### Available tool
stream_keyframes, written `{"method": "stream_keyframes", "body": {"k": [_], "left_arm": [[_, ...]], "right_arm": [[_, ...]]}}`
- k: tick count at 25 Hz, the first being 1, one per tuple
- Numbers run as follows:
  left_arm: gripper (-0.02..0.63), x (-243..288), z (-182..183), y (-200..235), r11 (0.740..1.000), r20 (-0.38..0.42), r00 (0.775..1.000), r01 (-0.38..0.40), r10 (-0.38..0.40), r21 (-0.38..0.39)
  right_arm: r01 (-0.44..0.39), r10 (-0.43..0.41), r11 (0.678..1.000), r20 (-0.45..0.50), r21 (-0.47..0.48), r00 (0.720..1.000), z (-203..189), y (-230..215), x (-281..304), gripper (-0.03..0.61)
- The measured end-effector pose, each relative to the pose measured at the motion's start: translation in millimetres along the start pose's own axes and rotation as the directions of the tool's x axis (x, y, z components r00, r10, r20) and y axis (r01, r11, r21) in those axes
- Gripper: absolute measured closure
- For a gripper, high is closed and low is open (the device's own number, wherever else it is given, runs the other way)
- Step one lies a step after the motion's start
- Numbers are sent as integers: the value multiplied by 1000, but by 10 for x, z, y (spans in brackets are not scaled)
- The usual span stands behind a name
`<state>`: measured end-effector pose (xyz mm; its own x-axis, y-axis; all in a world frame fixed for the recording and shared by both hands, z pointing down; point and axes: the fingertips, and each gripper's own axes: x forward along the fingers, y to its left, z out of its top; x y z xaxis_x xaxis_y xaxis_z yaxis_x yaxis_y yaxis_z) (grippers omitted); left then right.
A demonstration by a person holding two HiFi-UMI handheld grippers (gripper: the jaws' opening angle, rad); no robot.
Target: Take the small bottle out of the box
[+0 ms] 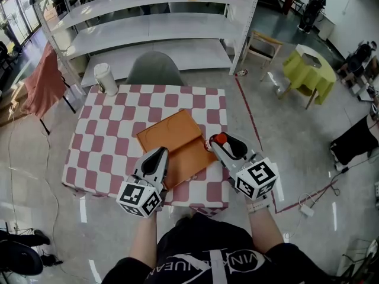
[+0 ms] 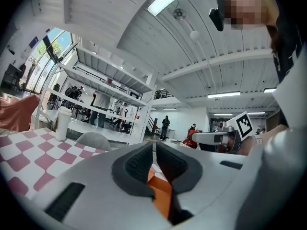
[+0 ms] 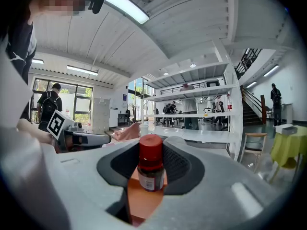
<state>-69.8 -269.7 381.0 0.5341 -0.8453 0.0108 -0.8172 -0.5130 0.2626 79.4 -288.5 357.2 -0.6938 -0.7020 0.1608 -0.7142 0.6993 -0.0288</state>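
A flat orange box (image 1: 177, 141) lies on the red-and-white checked table (image 1: 100, 135). A small bottle (image 1: 220, 139) with a red cap and dark body stands upright between the pads of my right gripper (image 1: 221, 143), which is shut on it just above the box's right edge. In the right gripper view the bottle (image 3: 150, 169) fills the gap of that gripper (image 3: 151, 172), with orange card below. My left gripper (image 1: 159, 154) sits at the box's front left edge. Its jaws (image 2: 154, 159) are pressed together with a strip of the orange box (image 2: 160, 193) pinched low between them.
A white lidded cup (image 1: 105, 78) stands at the table's far left corner. A grey chair (image 1: 155, 70) is tucked in behind the table, with white shelving (image 1: 154, 22) beyond it. Cables lie on the floor to the right.
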Motion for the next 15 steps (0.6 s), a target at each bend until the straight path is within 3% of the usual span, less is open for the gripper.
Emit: {"method": "stream_keyframes", "body": {"k": [15], "left_arm": [[586, -10, 32, -44, 1000, 14, 1000, -5, 5, -1]], "right_arm": [[-5, 5, 1000, 21, 6, 1000, 37, 26, -34, 433]]}}
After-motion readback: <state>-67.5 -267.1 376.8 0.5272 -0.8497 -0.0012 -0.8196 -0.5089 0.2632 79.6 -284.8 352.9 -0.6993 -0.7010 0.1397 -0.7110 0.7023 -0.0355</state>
